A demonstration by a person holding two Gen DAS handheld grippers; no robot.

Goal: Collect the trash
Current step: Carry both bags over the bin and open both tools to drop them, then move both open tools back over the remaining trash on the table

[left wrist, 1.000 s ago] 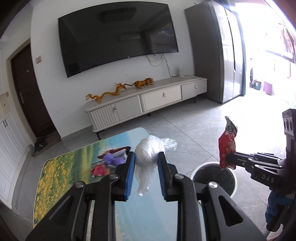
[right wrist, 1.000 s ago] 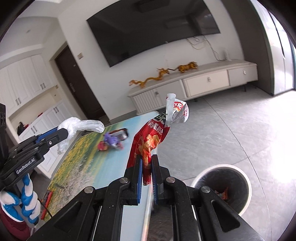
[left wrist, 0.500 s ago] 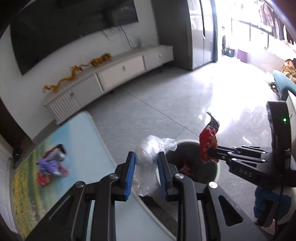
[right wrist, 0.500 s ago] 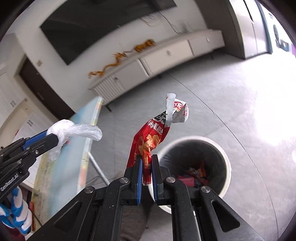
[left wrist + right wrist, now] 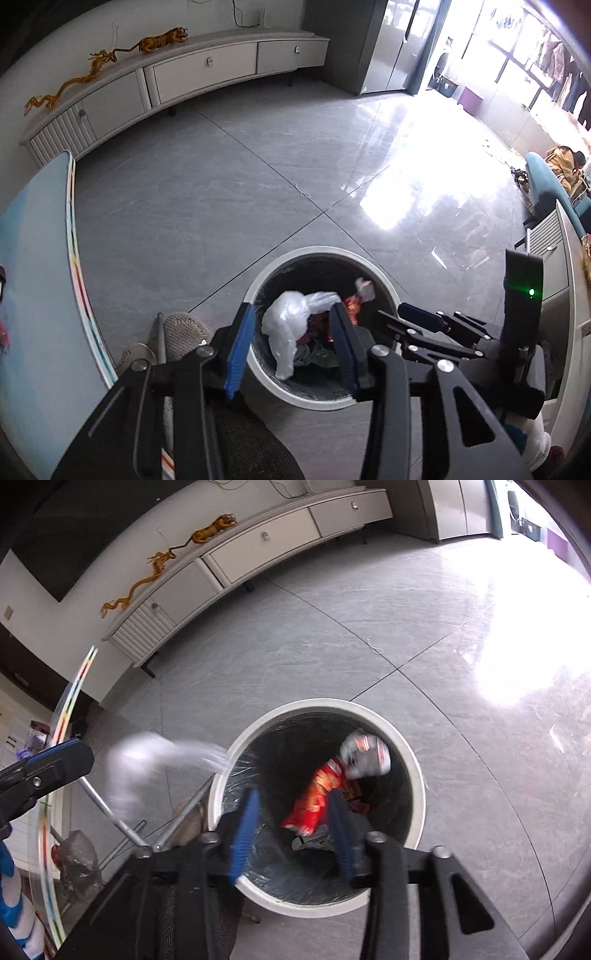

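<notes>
Floor (image 5: 229,192): glossy grey tile. Bin (image 5: 415,775): smooth white rim, crinkly black plastic liner. Bag (image 5: 286,325): thin clear plastic. Wrapper (image 5: 319,794): shiny red foil. Pads (image 5: 240,347): matt blue, ribbed.

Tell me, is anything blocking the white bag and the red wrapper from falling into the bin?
Nothing visible is. The bin is open with no lid. The red wrapper hangs over its mouth, and the white bag does too. Both the left gripper and right gripper have just been opening.

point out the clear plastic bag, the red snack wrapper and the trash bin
clear plastic bag (image 5: 286,325), left wrist view, crumpled middle
red snack wrapper (image 5: 319,792), right wrist view, red body
trash bin (image 5: 416,775), right wrist view, white rim
</notes>
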